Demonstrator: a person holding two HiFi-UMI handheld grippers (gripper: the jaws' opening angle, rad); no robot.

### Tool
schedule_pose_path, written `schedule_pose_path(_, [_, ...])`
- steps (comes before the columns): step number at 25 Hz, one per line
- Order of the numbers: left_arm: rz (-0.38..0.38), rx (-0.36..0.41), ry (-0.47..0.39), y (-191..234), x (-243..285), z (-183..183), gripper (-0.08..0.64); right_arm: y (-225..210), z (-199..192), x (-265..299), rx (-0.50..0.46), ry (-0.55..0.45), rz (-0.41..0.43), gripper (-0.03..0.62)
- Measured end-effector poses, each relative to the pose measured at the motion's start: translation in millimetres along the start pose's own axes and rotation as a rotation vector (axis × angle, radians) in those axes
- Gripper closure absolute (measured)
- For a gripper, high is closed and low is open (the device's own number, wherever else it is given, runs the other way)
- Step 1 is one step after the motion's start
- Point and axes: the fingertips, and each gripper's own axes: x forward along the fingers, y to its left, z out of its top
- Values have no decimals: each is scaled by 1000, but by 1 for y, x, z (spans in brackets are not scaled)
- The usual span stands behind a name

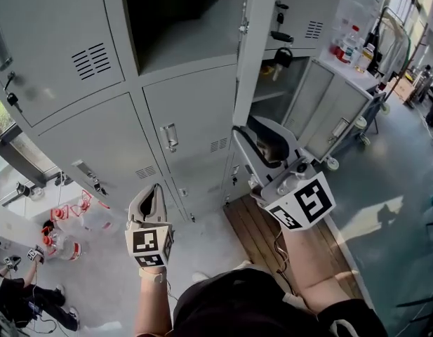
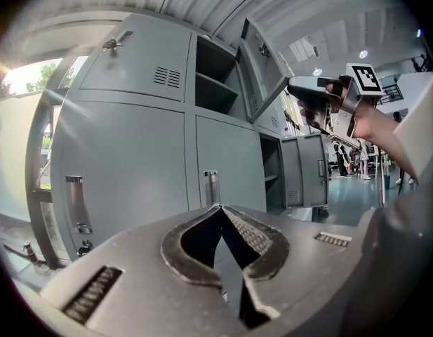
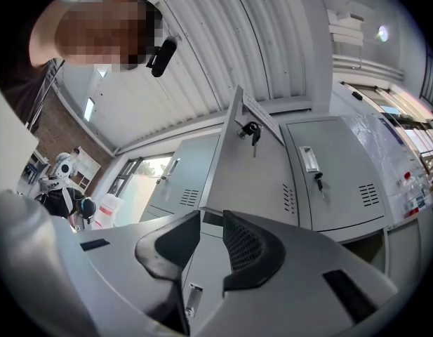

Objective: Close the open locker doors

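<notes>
The door [image 1: 252, 55] is best pushed near its free edge by the part-open, empty right hand-held gripper [image 1: 255, 129]; the left hand-held gripper [image 1: 154, 189] is shut.

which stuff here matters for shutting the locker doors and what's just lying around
For the job:
upper open door
lower open door
left tongs, shut
right tongs, apart, nothing between

Lying about:
red-and-white containers on the floor
bottles on the low cabinet

My left gripper [image 1: 157, 188] and right gripper [image 1: 258, 137] are pale grey shells with dark ribbed pads [image 2: 252, 234]; each carries 1 white cube [image 1: 149, 246] with black square markers. I'm wearing a black top [image 1: 237, 300].
</notes>
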Motion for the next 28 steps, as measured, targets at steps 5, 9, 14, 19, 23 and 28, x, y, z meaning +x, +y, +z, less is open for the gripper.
schedule_pose_path(5, [21, -10, 23, 31, -19, -19, 540, 14, -6, 22, -19, 12, -7, 465])
schedule_pose_path(9, [47, -25, 40, 52, -33, -31, 540, 20, -9, 36, -11, 6, -7, 465])
schedule_pose_path(14, [92, -32, 58, 70, -43, -40, 540, 26, -14, 55, 20, -11, 28, 465])
schedule_pose_path(19, [152, -40, 65, 87, -45, -43, 540, 33, -21, 77, 49, -35, 83, 465])
schedule_pose_path(23, [193, -37, 67, 99, -41, -40, 540, 36, -28, 95, 67, -46, 132, 465])
schedule_pose_path(28, [255, -38, 64, 116, -37, -35, 540, 35, -37, 117, 113, -69, 188, 465])
